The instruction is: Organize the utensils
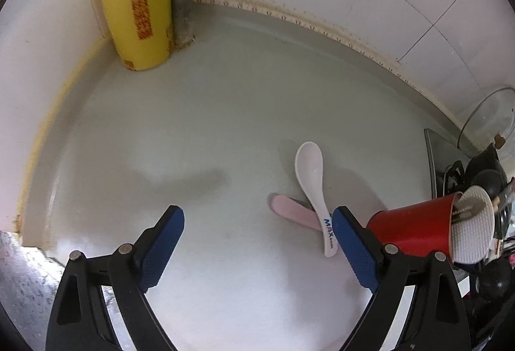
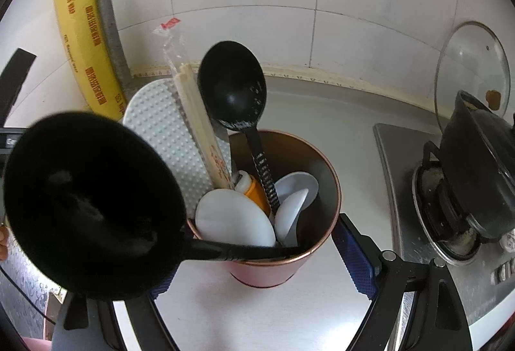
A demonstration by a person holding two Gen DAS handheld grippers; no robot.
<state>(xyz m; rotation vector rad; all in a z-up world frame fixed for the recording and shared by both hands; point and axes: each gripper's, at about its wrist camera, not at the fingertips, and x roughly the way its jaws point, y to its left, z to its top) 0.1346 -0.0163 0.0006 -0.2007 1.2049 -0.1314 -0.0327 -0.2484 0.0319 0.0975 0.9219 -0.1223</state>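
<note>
Lying on the grey tabletop (image 1: 199, 132), a white spoon (image 1: 312, 187) crosses over a pink spoon (image 1: 291, 211), bowl pointing away, blue lettering on its handle; both sit just ahead of the left hand-held gripper (image 1: 257, 249), whose blue pads are spread wide with nothing between them, the right pad close beside the white spoon's handle end.

Red cup (image 2: 273, 264): stands on the tabletop between the fingers of the right hand-held gripper (image 2: 260, 267); the right blue pad lies against the cup's side; the left pad is mostly hidden behind a ladle, so whether the cup is actually clamped I cannot tell.

Contents of the cup: large black ladle (image 2: 93, 206) leaning out toward the camera; smaller black ladle (image 2: 233, 85) upright; white dimpled rice paddle (image 2: 167, 138); wrapped chopsticks (image 2: 199, 122); several white spoons (image 2: 294, 201); an orange-and-white item, too hidden to name.

Surroundings: yellow roll of wrap (image 1: 135, 0) upright in the corner against the tiled wall; gas stove (image 2: 447, 206) to the right, carrying a black pot (image 2: 479, 164); glass lid (image 2: 473, 64) leaning on the wall behind it.
</note>
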